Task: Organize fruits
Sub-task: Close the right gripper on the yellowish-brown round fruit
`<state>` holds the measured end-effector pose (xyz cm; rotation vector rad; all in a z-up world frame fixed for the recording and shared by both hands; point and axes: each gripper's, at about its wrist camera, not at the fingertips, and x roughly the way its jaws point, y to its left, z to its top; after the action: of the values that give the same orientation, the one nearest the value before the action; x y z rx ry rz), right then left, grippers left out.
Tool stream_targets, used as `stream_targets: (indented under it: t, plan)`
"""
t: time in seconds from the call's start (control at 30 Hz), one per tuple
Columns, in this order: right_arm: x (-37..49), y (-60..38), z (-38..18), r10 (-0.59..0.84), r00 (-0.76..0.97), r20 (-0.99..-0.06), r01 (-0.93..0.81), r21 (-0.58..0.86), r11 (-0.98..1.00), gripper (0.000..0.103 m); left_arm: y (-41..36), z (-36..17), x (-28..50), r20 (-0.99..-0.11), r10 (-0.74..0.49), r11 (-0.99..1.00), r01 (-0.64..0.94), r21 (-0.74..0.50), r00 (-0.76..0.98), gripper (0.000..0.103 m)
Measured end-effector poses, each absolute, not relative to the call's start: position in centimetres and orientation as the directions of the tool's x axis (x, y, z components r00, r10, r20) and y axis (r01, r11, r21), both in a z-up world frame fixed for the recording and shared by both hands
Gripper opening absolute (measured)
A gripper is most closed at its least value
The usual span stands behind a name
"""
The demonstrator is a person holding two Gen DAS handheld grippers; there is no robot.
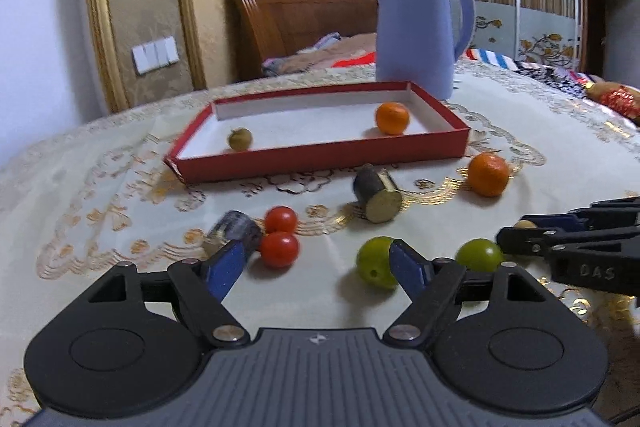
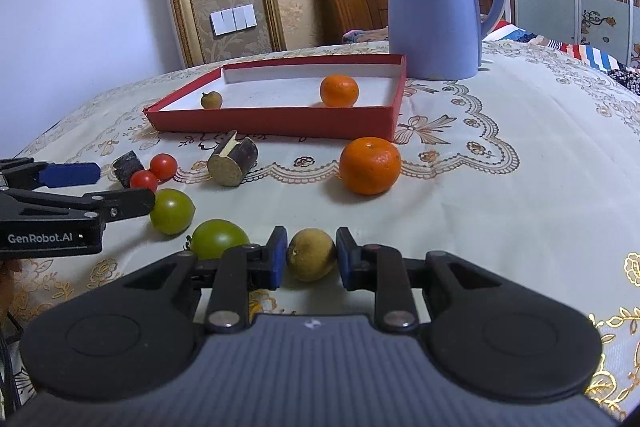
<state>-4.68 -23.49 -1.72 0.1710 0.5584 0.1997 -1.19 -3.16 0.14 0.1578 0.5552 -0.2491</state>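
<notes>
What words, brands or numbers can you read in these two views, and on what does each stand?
"GenRobot.AI": white print on the side of the left gripper, seen from the right wrist camera.
"DAS": raised letters on the side of the right gripper, seen from the left wrist camera; anything further is cut off.
Nothing else bears readable text.

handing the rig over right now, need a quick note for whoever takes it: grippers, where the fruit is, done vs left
Right gripper: jaws part closed around the yellowish fruit on the cloth, small gaps either side, not lifted.
Left gripper: open, empty, low over the table by the two red tomatoes.
Done: one orange and one small brownish fruit in the red tray.
Left on the cloth: second orange, two green tomatoes, red tomatoes, yellowish fruit, two cut dark pieces.
</notes>
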Motion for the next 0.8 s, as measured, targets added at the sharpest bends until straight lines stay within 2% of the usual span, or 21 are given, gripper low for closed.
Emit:
stream_targets:
  t: [0.47,0.6,0.8]
  plan:
    - [-4.6,-23.5,-1.8,0.240,0.829,-0.505,-0.141,0.227,0.964,0.024,-5.1,-0.1,-0.5,-0.558,-0.233,0.932,0.347,0.106,0.797,0.080]
    - [-4.6,-23.6,-1.8,0.241,0.829,-0.505,-0.141,0.229,0.963,0.024,-5.0,0.4,-1.1,-0.533,-0.262,0.926,0.364,0.095,0.804,0.080]
    - [-4.6,-23.6,-1.8,0.242,0.828,-0.505,-0.141,0.231,0.963,0.025,-5.9,-0.3,-0.2,-0.570,-0.220,0.925,0.355,0.135,0.791,0.079]
